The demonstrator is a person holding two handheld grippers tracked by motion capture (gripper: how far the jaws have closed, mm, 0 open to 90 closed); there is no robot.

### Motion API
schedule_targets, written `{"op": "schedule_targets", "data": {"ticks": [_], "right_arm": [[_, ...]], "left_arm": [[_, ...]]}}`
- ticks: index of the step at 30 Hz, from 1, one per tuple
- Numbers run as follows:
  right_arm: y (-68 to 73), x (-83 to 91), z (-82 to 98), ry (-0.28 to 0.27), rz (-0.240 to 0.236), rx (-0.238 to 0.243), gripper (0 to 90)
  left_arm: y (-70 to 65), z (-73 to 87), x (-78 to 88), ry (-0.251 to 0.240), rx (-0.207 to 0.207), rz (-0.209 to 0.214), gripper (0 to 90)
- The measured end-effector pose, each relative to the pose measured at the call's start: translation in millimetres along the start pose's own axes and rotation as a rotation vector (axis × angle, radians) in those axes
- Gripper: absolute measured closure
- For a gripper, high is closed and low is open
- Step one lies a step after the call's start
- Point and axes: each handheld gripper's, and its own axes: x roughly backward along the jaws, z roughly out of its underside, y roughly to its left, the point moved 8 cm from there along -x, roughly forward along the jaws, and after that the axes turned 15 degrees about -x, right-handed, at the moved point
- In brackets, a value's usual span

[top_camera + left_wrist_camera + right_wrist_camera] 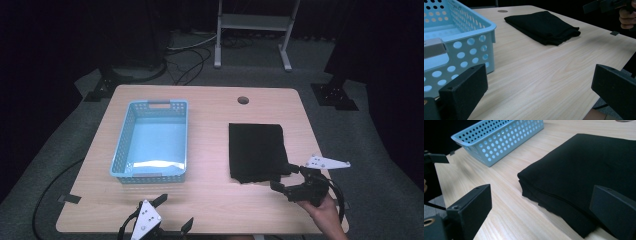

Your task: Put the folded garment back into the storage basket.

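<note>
- High view is showing the folded black cloth [256,151] lying flat on the right half of the pale wooden table [210,200], with the right gripper [287,179] hovering at the cloth's near right corner.
- Right gripper view is looking along that gripper's jaws: the cloth's near folded edge [564,202] is lying between them, one jaw over bare wood beside the cloth, the other at the cloth's corner; whether that jaw is touching the fabric I cannot tell.
- Those jaws are standing spread wide and are gripping nothing.
- The left gripper [172,215] is sitting at the table's near edge, just in front of the light blue perforated plastic basket [150,142], well apart from the cloth.
- Its jaws are also gaping wide around bare wood, holding nothing, with the basket's corner [484,37] just beyond one jaw.
- A hand [327,212] is gripping the right gripper from the lower right.
- Around the table, grey carpet [360,140], trailing cables and a metal stand [252,30] are sitting in a dark room.
</note>
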Motion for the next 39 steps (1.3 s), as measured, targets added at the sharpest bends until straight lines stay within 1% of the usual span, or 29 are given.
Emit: {"op": "schedule_targets", "data": {"ticks": [2,4,12,15,17,20,23,27,29,35,39], "right_arm": [[-1.6,-4.1,-1.9,0.020,0.014,0.014,3.7],[-3.6,-7.6,-4.4,0.028,0.033,0.030,3.7],[-13.2,-21.7,-15.8,0.064,0.074,0.036,4.6],[-13.9,-28.1,-19.3,0.069,0.067,0.026,5.6],[-14.5,-32.9,-21.8,0.089,0.076,0.028,5.6],[-12.6,-38.5,-28.0,0.097,0.073,0.035,5.6],[-11.7,-43.4,-33.9,0.115,0.081,0.040,5.6],[-10.4,-50.3,-41.2,0.135,0.082,0.041,5.6],[-9.3,-52.9,-45.4,0.138,0.084,0.050,5.6],[-5.1,-61.4,-61.7,0.136,0.087,0.059,5.6],[-4.6,-65.3,-69.9,0.141,0.086,0.049,5.6]], "left_arm": [[0.9,0.3,0.2,0.000,0.002,-0.002,0.0],[1.0,0.2,0.4,-0.002,0.004,0.001,0.0],[-0.4,-0.3,0.3,-0.005,0.004,0.010,0.0],[-1.3,-0.5,-0.5,-0.005,0.010,0.014,0.0],[-2.0,-0.7,-0.7,-0.005,0.006,0.013,0.0],[-2.4,-1.4,-0.4,-0.009,0.007,0.017,0.0],[-2.1,-1.9,0.0,-0.013,0.008,0.015,0.0],[-2.1,-3.0,0.7,-0.021,0.017,0.018,0.0],[-2.2,-3.4,0.9,-0.024,0.017,0.018,0.0],[-2.6,-3.0,0.7,-0.020,0.013,0.020,0.0],[-2.3,-3.4,1.3,-0.021,0.012,0.019,0.0]]}}
